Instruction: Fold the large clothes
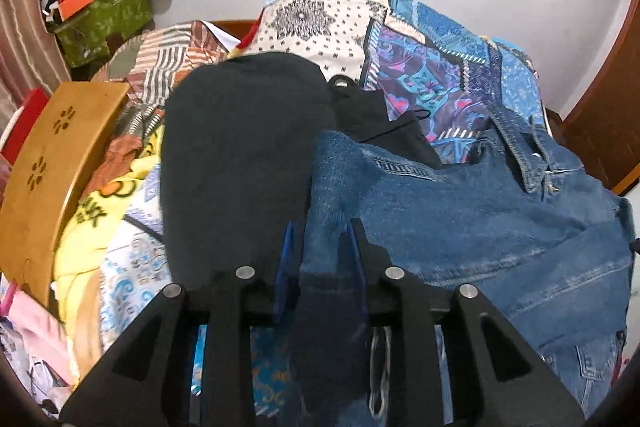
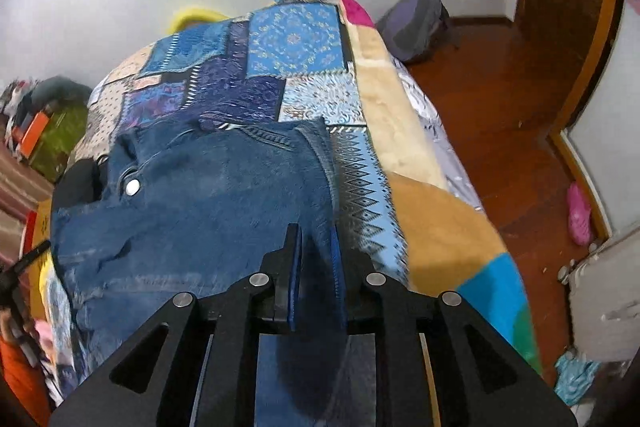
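Observation:
A blue denim jacket (image 1: 480,219) lies spread on the patchwork bedspread (image 1: 432,59). My left gripper (image 1: 320,239) is shut on a fold of the jacket's left side, with denim running between the fingers. My right gripper (image 2: 316,243) is shut on the jacket's right edge (image 2: 224,195) beside the bedspread (image 2: 280,67). The jacket's collar and a metal button (image 2: 133,185) show at the far side. A black garment (image 1: 240,147) lies left of the jacket, partly under it.
A wooden headboard panel (image 1: 52,167) and yellow cloth (image 1: 96,219) are at the left. A green box piled with items (image 1: 100,15) stands by the far wall. Wooden floor (image 2: 500,107), a grey backpack (image 2: 416,23) and a pink slipper (image 2: 578,213) lie right of the bed.

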### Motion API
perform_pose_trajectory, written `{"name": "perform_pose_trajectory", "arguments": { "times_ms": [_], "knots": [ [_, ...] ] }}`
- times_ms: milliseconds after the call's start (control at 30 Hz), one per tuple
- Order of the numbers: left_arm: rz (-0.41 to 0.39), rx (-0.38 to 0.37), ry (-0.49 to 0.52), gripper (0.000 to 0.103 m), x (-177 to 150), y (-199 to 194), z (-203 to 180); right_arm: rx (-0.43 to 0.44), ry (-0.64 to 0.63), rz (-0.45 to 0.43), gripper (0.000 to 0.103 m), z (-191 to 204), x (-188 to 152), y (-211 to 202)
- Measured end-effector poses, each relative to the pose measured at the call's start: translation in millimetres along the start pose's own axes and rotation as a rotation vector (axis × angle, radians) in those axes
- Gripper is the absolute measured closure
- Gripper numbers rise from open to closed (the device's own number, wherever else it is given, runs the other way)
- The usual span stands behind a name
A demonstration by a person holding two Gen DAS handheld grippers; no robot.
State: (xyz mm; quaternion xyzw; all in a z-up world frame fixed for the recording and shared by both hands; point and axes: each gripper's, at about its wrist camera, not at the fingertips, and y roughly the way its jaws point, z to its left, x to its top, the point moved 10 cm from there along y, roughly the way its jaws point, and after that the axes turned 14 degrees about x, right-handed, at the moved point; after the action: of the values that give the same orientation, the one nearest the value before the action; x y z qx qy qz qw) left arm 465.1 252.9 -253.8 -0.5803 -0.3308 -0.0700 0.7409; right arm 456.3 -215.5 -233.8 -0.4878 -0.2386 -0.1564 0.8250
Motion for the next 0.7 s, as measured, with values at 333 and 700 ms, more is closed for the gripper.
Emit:
{"name": "perform_pose_trajectory", "arguments": {
  "times_ms": [333, 700],
  "knots": [
    [-0.147, 0.042, 0.053, 0.049, -13.9, -91.1, 41.3, -0.024, -0.154, -0.102, 0.089, 37.6, -14.4, -83.9],
    [-0.113, 0.003, 0.133, 0.009, -86.1, -149.7, 73.3, -0.04, -0.2, -0.172, 0.033, 58.5, -62.2, -125.3]
  ]
}}
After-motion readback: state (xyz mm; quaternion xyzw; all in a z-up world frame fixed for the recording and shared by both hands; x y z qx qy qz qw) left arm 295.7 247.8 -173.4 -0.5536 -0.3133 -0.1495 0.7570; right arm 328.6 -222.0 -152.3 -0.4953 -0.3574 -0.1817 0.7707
